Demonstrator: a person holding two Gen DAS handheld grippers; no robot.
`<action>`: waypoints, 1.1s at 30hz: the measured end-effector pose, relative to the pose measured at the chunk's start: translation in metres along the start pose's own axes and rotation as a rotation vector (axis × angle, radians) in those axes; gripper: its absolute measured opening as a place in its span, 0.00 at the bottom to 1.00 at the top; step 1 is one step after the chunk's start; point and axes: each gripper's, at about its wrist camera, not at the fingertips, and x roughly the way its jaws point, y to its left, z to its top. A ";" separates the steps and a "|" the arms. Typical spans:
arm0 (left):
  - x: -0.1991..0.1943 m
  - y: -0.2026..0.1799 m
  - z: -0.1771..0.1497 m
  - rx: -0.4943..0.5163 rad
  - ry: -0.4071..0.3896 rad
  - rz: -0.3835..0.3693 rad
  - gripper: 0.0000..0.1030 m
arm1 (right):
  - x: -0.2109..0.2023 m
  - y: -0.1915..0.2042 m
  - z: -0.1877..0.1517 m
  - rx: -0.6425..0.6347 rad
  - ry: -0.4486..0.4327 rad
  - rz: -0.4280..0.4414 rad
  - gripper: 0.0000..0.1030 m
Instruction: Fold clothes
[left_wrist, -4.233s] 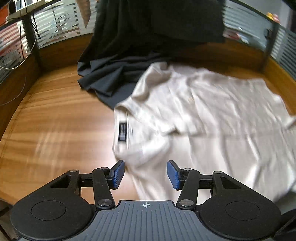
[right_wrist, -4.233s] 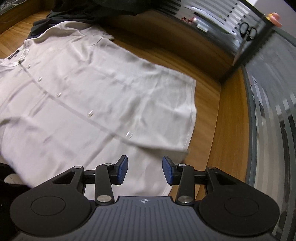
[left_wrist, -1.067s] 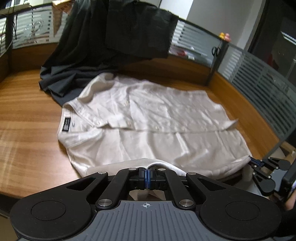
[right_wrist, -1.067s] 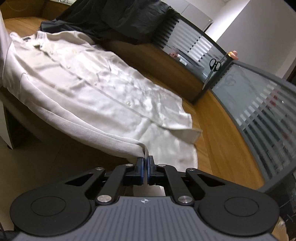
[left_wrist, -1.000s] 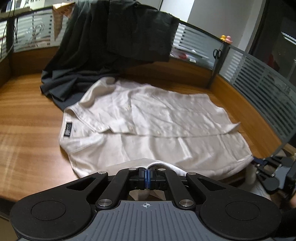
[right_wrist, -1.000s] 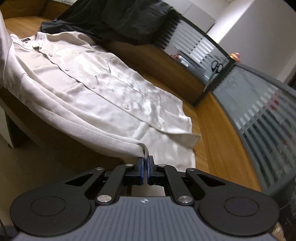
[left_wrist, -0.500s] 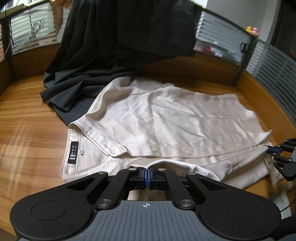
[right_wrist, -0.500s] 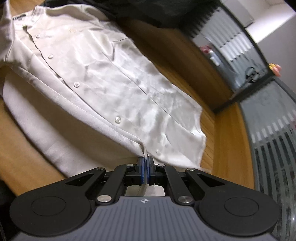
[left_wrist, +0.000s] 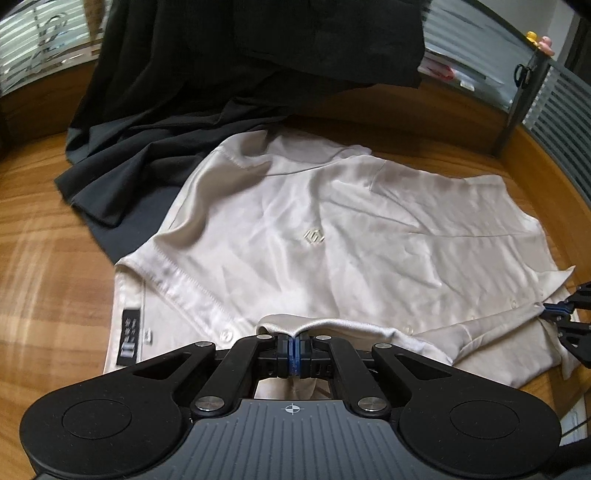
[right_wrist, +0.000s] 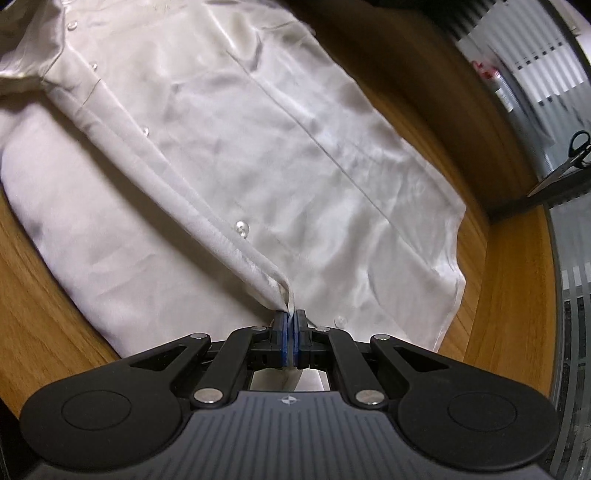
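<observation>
A cream satin button-up shirt (left_wrist: 332, 229) lies spread on the wooden desk (left_wrist: 48, 266), collar and black label to the left. My left gripper (left_wrist: 294, 341) is shut on the shirt's near edge by the collar end, raising a small fold. At the hem end my right gripper (right_wrist: 290, 325) is shut on the same near edge of the shirt (right_wrist: 295, 147), which is drawn over the front panel along the button line. The right gripper (left_wrist: 554, 312) also shows at the right edge of the left wrist view.
Dark garments (left_wrist: 155, 147) are heaped behind the shirt and hang over the back partition. Striped glass panels (right_wrist: 535, 66) rim the curved desk, with scissors (right_wrist: 576, 147) on the divider. Bare wood (right_wrist: 40, 302) lies left of the shirt.
Both grippers, still shut on the shirt's near edge, have carried it forward and lower over the shirt. The folded flap now lies further across the front panel.
</observation>
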 end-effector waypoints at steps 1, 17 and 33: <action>0.003 -0.001 0.004 0.005 0.006 -0.006 0.03 | 0.000 -0.001 0.000 0.001 0.010 0.003 0.03; 0.038 -0.004 0.037 0.132 0.064 -0.096 0.04 | -0.007 -0.008 -0.008 0.061 0.113 -0.024 0.03; 0.020 0.019 0.025 -0.014 0.064 -0.052 0.29 | -0.078 -0.035 -0.079 0.215 -0.116 0.102 0.64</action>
